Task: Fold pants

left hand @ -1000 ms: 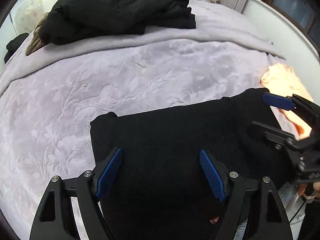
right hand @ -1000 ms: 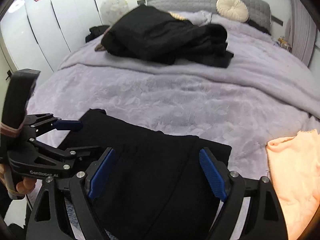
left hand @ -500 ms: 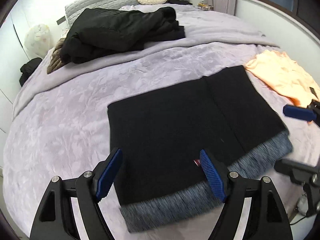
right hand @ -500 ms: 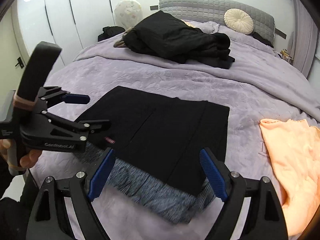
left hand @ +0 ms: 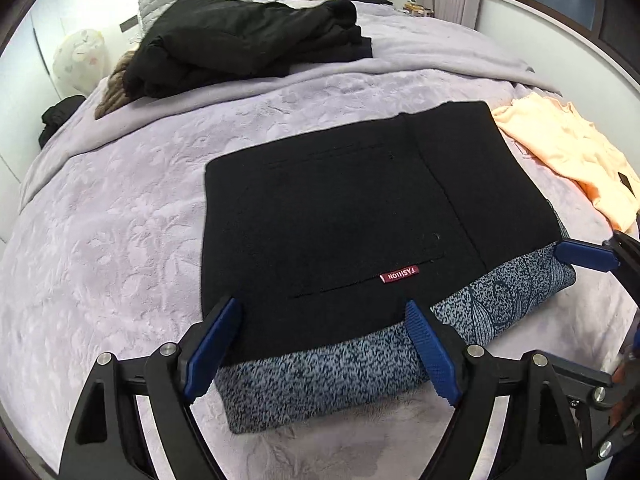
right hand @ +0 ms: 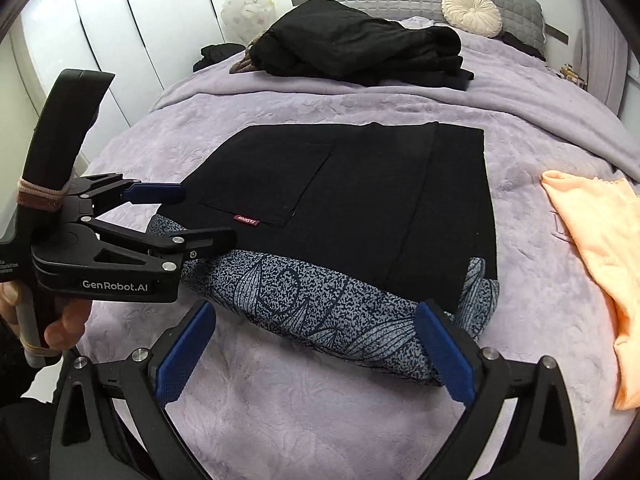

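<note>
The black pants [left hand: 352, 208] lie folded flat into a rectangle on the lilac bed, with a grey patterned waistband [left hand: 320, 380] along the near edge and a small red label [left hand: 399, 274]. They also show in the right wrist view [right hand: 360, 200]. My left gripper [left hand: 320, 356] is open and empty, just above the near left edge of the pants; it also appears in the right wrist view [right hand: 188, 216]. My right gripper [right hand: 316, 352] is open and empty, near the right part of the waistband [right hand: 340, 312].
A pile of black clothes [left hand: 248, 48] lies at the far side of the bed [left hand: 100, 220]. A peach garment [left hand: 568, 152] lies to the right of the pants [right hand: 600, 240]. White wardrobe doors [right hand: 100, 40] stand on the left. A round cushion [right hand: 472, 12] leans against the headboard.
Both grippers have pulled back and up from the pants. The pants now lie free and folded on the bed, with the waistband exposed.
</note>
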A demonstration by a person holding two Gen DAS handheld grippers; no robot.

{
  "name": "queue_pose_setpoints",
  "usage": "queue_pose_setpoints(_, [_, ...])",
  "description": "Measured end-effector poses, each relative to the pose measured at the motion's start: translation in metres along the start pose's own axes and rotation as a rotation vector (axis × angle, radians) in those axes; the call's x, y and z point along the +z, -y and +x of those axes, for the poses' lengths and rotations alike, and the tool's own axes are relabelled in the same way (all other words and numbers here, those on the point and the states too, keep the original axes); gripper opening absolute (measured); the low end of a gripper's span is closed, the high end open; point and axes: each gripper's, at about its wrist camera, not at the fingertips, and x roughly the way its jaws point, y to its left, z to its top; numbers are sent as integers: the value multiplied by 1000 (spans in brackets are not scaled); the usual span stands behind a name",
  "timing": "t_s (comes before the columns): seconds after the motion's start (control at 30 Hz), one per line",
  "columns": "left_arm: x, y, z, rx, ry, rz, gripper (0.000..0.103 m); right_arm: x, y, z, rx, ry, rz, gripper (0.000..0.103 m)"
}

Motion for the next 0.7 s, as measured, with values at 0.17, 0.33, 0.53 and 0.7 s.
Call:
queue_pose_setpoints(0.17, [-9, -3, -22, -8, 38, -61, 85, 0, -18, -32, -155, 96, 1, 103])
queue_pose_setpoints(0.33, [-20, 1, -26, 45, 44, -79, 85, 5, -21, -31, -307, 66, 58, 103])
queue_pose_setpoints(0.53, [-31, 3, -28, 71, 44, -97, 85, 3, -20, -15, -325, -2, 97, 103])
queue_pose_setpoints(0.7, [-38, 5, -35, 102, 81, -109, 85, -5, -24, -10, -332, -25, 110, 103])
